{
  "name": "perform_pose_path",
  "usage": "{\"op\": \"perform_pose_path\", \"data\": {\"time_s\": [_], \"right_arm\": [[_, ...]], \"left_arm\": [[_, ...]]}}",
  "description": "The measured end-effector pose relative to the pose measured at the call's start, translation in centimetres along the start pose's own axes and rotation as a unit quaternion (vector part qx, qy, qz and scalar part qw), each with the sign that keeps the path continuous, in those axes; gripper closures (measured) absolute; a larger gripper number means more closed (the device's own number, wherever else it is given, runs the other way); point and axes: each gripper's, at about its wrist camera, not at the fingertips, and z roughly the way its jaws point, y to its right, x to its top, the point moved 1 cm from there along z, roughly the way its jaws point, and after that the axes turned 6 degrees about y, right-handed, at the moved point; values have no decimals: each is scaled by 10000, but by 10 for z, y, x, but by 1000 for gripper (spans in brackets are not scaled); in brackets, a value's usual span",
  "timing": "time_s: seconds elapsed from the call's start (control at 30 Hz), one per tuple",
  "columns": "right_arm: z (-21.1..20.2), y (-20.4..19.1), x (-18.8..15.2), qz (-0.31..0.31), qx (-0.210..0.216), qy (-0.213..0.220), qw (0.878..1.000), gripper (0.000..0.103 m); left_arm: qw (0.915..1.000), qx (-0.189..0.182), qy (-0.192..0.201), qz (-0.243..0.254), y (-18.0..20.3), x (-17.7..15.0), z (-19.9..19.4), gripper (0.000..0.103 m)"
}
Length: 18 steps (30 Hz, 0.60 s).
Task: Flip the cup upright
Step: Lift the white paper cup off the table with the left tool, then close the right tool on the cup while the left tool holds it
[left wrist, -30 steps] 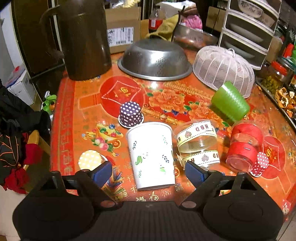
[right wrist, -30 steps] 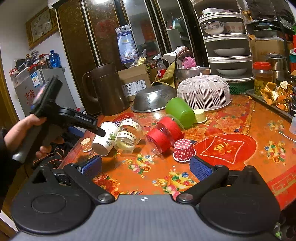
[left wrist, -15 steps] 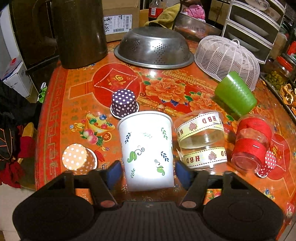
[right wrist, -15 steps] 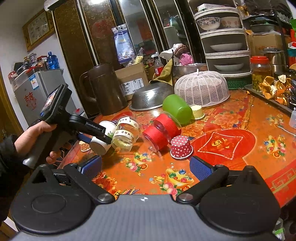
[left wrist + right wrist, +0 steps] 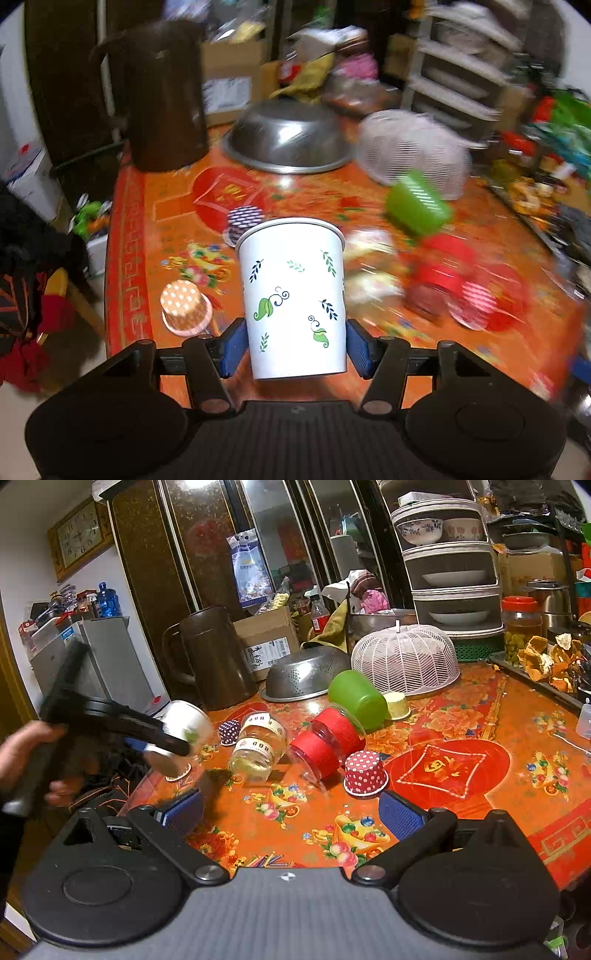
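While gripper-clamped (image 5: pixel 295 350), cup (image 5: pixel 293 295) tilted, mouth away.

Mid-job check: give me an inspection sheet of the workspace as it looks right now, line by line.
Surface: table with an orange-red floral cloth, crowded.
Job's things: white leaf-print cup clamped near its base and, in the right wrist view, off the cloth and tilted.
Clutter: green cup, red-banded jar and HBD-ribbon jar lying on their sides; red polka-dot cup upside down; steel colander and white mesh cover upside down; brown jug.
Grippers: left gripper shut on the cup; right gripper open, holding nothing.
Cables: nothing seen.
Surroundings: wall clock, tiered dish rack.
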Motion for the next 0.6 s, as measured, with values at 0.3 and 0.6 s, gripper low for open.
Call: {"op": "perform_pose_path", "data": {"time_s": [0.3, 0.6], "right_arm": [[2, 7, -5, 172, -180, -378, 9990, 1], [8, 11, -10, 602, -223, -904, 9938, 1]], "left_arm": [[9969, -654, -328, -293, 54, -71, -35, 43], [9922, -974, -607, -494, 82, -104, -9, 43]]}}
